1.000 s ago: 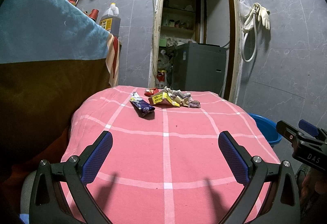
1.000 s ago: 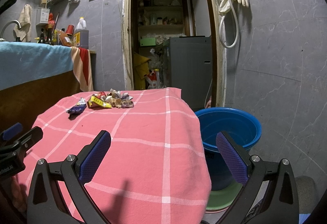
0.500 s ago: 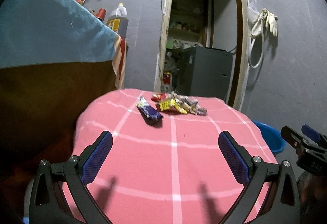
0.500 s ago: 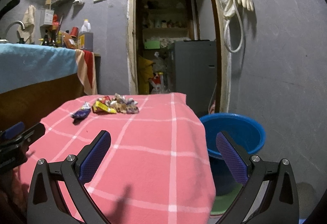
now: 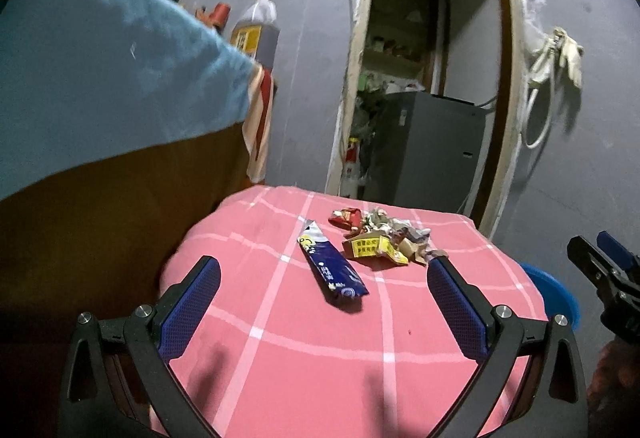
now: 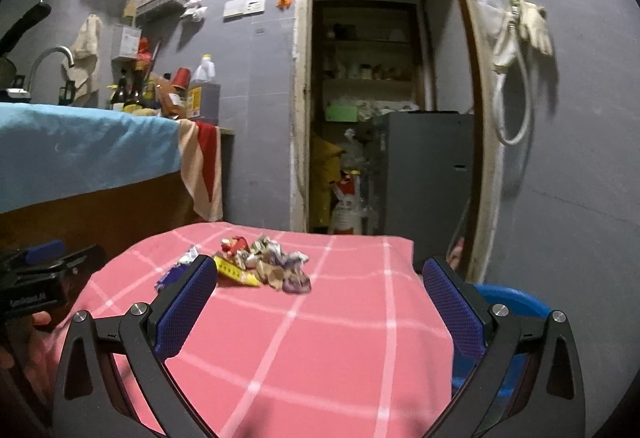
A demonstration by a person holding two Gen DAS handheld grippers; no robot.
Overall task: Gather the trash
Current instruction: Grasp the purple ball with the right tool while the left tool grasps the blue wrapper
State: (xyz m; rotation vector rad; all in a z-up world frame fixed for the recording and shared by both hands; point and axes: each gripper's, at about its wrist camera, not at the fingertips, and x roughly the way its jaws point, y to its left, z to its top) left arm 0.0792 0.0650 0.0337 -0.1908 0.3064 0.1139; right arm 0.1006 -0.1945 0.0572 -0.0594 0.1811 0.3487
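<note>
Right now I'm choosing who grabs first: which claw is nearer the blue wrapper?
Left. The left claw is open with the blue wrapper lying just ahead between its fingers; the right claw is open too, with the wrapper off to its left.

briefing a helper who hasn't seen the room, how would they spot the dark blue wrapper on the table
Find the table under the pink checked cloth in front of the doorway. A heap of crumpled wrappers lies toward its far end. The dark blue wrapper lies alone just left of the heap, long, flat and uncrumpled.
</note>
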